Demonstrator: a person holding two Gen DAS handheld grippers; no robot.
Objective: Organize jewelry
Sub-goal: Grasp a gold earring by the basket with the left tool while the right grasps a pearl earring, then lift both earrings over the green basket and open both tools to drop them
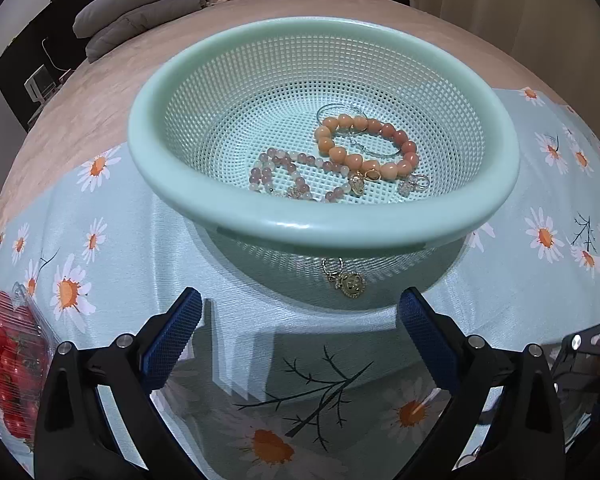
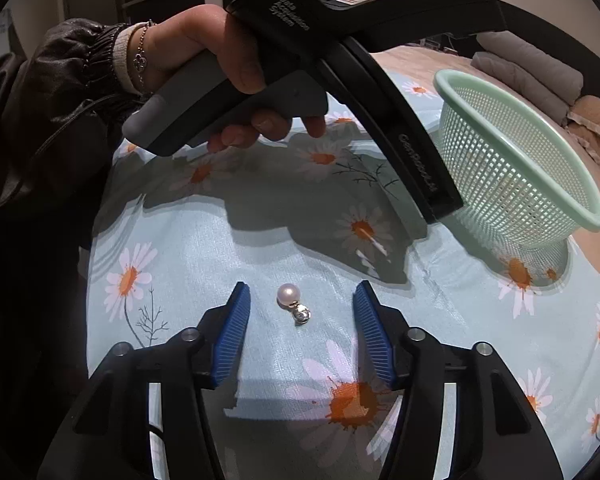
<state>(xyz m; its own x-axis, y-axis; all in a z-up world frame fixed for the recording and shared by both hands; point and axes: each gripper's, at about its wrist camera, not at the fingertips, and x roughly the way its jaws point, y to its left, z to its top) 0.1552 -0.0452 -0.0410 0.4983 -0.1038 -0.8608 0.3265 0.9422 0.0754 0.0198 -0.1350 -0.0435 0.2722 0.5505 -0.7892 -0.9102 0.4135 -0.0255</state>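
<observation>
A mint green mesh basket stands on the daisy cloth and also shows in the right wrist view. Inside lie an orange bead bracelet, a pink bead bracelet, a thin hoop and small gold and silver charms. A gold charm earring lies on the cloth just in front of the basket. My left gripper is open and empty, just short of that earring. A pearl earring lies on the cloth between the fingers of my open right gripper.
A clear box of red tomatoes sits at the left edge. The cloth lies on a beige bed with grey pillows at the back. The left hand and its gripper body hang over the cloth in the right wrist view.
</observation>
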